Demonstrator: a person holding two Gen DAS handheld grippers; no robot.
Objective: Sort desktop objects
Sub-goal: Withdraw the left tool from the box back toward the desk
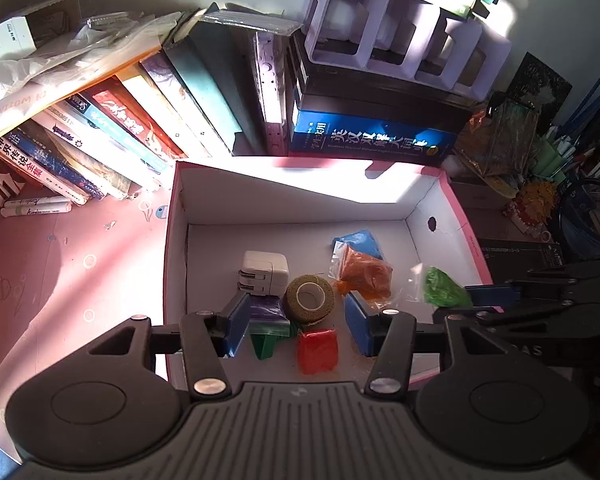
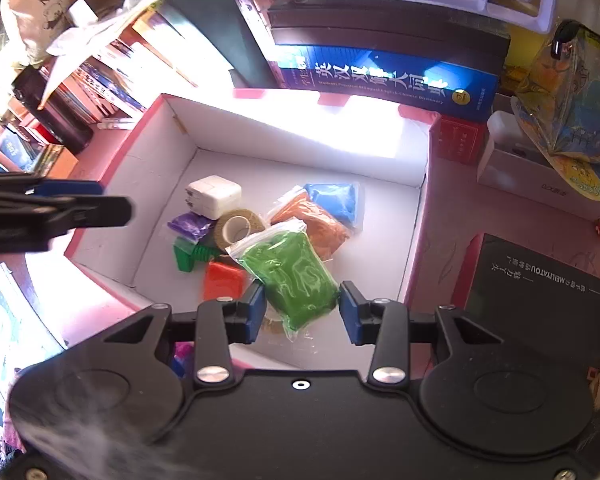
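A pink box with white inside (image 1: 176,240) (image 2: 148,168) holds a white charger (image 1: 265,272) (image 2: 214,197), a tan tape roll (image 1: 310,299) (image 2: 239,227), a purple bag (image 1: 266,312) (image 2: 190,226), an orange bag (image 1: 366,274) (image 2: 320,224), a blue bag (image 1: 360,242) (image 2: 334,200), a red block (image 1: 317,350) (image 2: 224,280) and a green piece (image 1: 265,346) (image 2: 192,258). My left gripper (image 1: 298,328) is open and empty above them. My right gripper (image 2: 302,310) is open, with a green bag (image 2: 292,276) (image 1: 444,290) between its fingers; contact is unclear.
Leaning books (image 1: 100,140) and a blue dictionary (image 1: 372,142) (image 2: 388,80) stand behind the box. White markers (image 1: 36,206) lie on the pink desk at left. A black box (image 2: 540,300) lies right of the pink box.
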